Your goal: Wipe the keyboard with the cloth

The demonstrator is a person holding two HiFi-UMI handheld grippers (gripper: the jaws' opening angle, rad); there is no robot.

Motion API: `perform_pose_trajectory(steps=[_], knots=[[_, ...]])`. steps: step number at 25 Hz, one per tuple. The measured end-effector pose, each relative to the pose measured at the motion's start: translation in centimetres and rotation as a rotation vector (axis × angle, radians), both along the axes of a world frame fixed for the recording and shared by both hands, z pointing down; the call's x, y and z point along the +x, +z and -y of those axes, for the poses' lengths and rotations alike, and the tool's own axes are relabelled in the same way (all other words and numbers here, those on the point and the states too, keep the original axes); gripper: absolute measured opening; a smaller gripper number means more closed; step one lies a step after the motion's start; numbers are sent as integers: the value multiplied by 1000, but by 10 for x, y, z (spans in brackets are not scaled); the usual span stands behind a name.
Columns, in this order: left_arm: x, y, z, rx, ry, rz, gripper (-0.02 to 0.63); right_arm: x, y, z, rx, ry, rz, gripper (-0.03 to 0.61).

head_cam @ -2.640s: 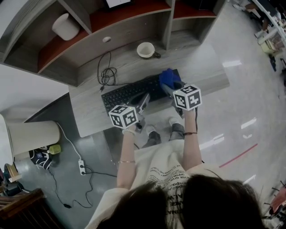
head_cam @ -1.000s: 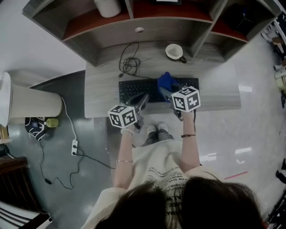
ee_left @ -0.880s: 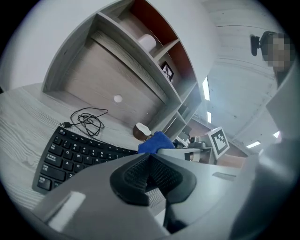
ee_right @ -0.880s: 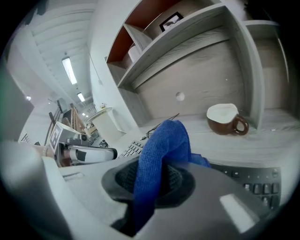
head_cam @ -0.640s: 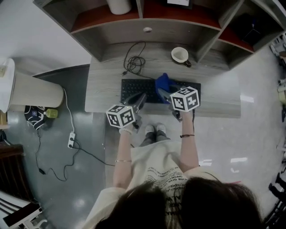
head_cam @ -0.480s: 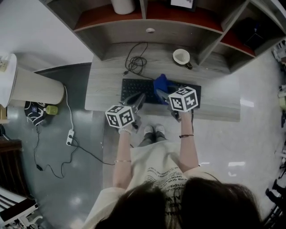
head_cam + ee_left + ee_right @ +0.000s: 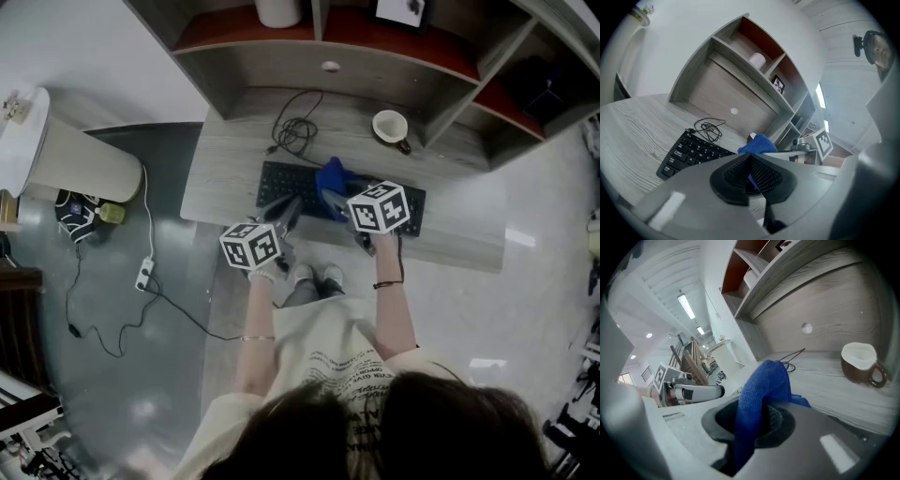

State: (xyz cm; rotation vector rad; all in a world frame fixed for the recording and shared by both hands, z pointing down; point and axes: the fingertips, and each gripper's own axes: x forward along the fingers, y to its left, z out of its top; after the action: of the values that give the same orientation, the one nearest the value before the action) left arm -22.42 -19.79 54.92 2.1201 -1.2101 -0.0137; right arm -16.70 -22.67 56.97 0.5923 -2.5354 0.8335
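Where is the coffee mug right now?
In the head view the mug sits on the desk beyond the keyboard's right half, close to the shelf unit's base, to the right of the coiled cable.

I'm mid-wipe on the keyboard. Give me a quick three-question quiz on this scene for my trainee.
1. True or false: the right gripper has its jaws shut on the blue cloth.
2. The mug stands: A) on a shelf; B) on the desk, behind the keyboard; C) on the floor.
3. What lies coiled on the desk behind the keyboard's left end?

Key: 1 true; 2 B; 3 a black cable.
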Motion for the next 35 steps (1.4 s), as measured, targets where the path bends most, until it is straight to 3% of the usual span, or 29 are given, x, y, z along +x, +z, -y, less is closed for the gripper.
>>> perform_pose_trajectory(steps=[13,35], knots=[[-22,6,-3,-22,-32,11,-2,-20,4,3,-18,-5,16,58],[-86,10,5,-40,62,-19,-2,-80,6,5,-29,93,-12,58]])
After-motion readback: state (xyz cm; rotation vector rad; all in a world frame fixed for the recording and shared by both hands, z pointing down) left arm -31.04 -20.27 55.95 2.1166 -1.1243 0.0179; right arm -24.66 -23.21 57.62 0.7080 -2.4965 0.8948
